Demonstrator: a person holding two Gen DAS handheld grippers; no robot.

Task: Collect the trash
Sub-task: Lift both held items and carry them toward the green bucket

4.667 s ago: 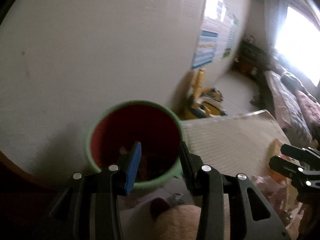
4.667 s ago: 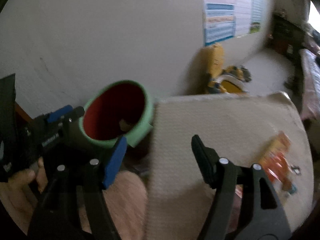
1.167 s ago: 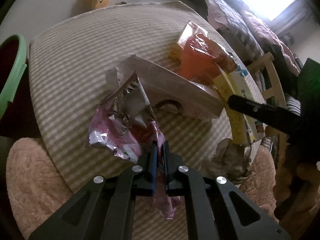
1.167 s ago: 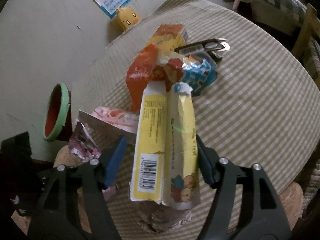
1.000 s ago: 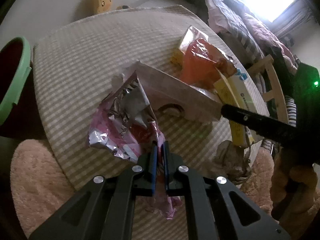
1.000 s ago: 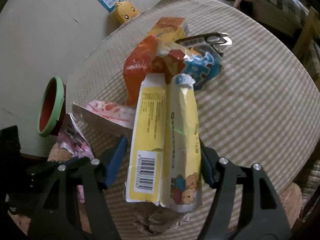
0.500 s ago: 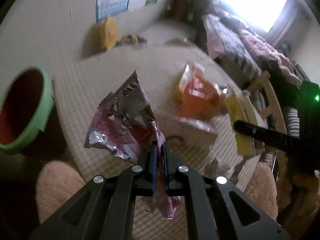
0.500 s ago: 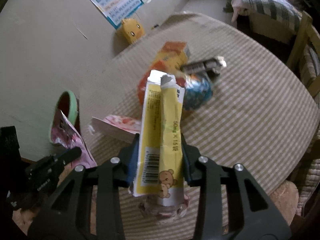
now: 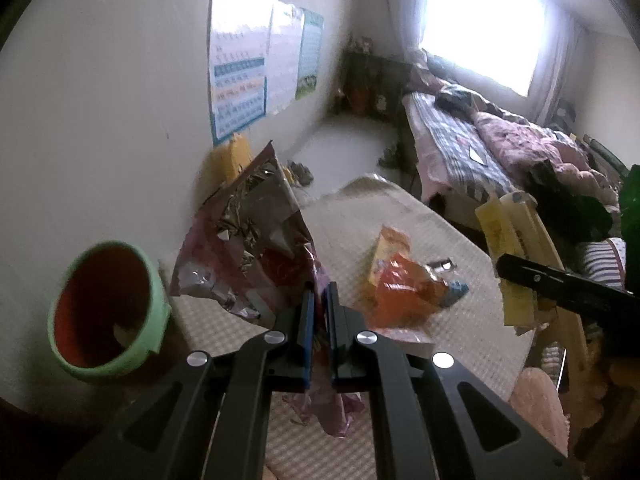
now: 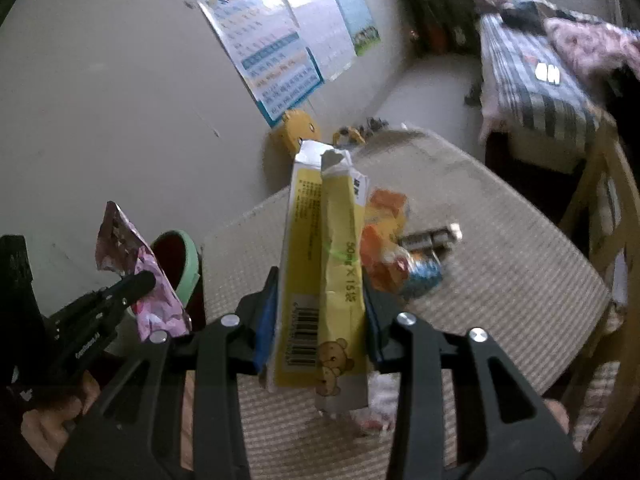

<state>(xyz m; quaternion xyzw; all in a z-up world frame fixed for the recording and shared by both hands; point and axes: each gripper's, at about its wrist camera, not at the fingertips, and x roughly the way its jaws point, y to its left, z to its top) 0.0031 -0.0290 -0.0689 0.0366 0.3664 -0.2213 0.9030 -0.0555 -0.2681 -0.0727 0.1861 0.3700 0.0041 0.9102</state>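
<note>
Left wrist view: my left claw (image 9: 318, 316) is clamped tight on the lower edge of a pink foil wrapper (image 9: 248, 236), which stands up off the worktop (image 9: 400, 208), crinkled silver side facing me. The claw angles down toward the striped cloth. To the left sits the green-rimmed bin (image 9: 108, 308), red inside, just past the worktop's edge. On the cloth beyond the fingers lies an orange wrapper (image 9: 404, 292) with a small blue scrap beside it. At the right edge one black finger of my right claw (image 9: 560, 288) crosses in, with the yellow carton (image 9: 504, 240) sticking up behind it.

Right wrist view: the right claw (image 10: 320, 312) is pinched narrow on that yellow carton (image 10: 324, 264), torn top upward, barcode and bear print near the pads, carried clear above the cloth. It also tilts downward. Lower left, the left claw (image 10: 136, 280) holds the pink foil wrapper (image 10: 140, 272) just in front of the green-rimmed bin (image 10: 180, 264); a hand (image 10: 60, 408) grips it, I think, though it's dark there.
</note>
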